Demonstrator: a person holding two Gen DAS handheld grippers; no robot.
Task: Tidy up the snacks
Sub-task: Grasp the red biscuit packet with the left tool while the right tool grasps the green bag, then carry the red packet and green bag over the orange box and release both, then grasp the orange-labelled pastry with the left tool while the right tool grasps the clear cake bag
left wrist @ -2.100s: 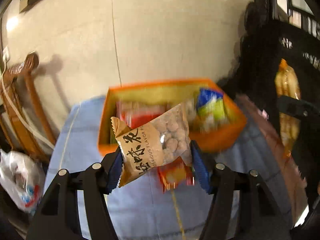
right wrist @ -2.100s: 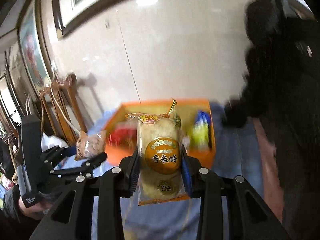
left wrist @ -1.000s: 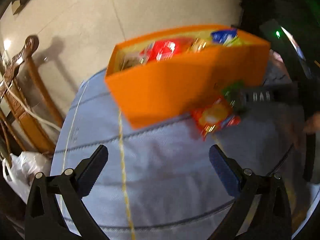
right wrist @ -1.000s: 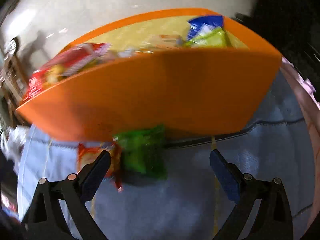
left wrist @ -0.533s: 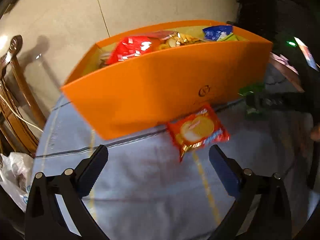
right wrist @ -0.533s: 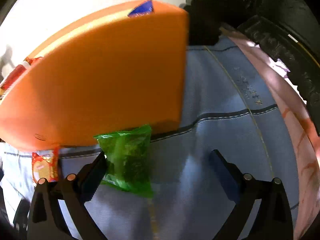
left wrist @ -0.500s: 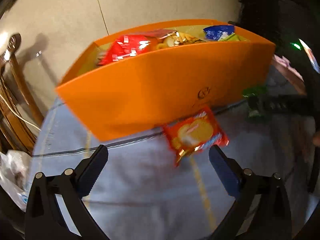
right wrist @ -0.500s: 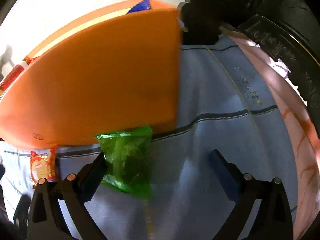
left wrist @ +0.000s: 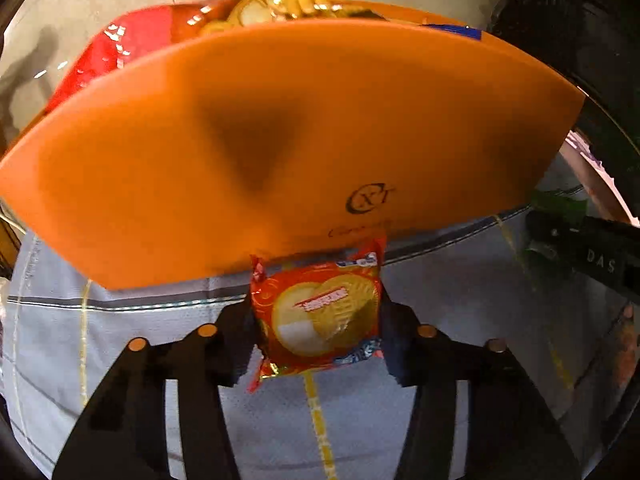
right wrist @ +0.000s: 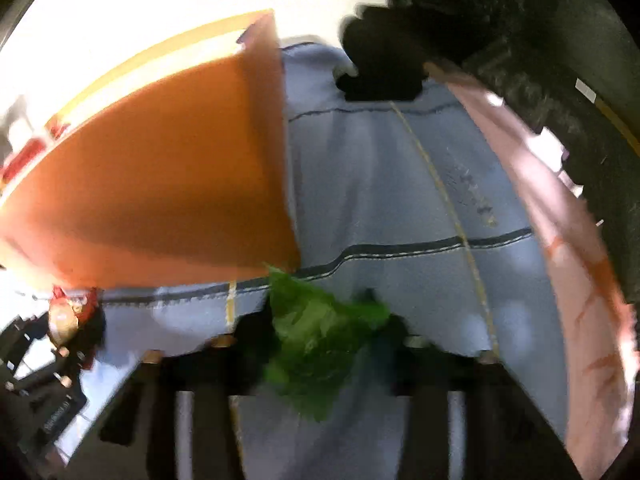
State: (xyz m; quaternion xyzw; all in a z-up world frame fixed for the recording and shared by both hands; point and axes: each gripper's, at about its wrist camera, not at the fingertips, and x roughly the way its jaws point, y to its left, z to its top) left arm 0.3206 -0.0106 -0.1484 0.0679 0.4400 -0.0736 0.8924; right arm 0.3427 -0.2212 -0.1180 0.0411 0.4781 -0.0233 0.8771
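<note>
Beside the orange box (left wrist: 280, 140), each tool has just clamped a packet: left red-and-yellow (left wrist: 320, 316), right crumpled green (right wrist: 320, 340).

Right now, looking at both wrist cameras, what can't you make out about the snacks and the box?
- Left wrist view: the orange box front wall hides most snacks inside; only tops show.
- Right wrist view: the green packet is blurred, print unreadable.
- Right wrist view: the red biscuit packet is small, glare-washed at the left edge.
</note>
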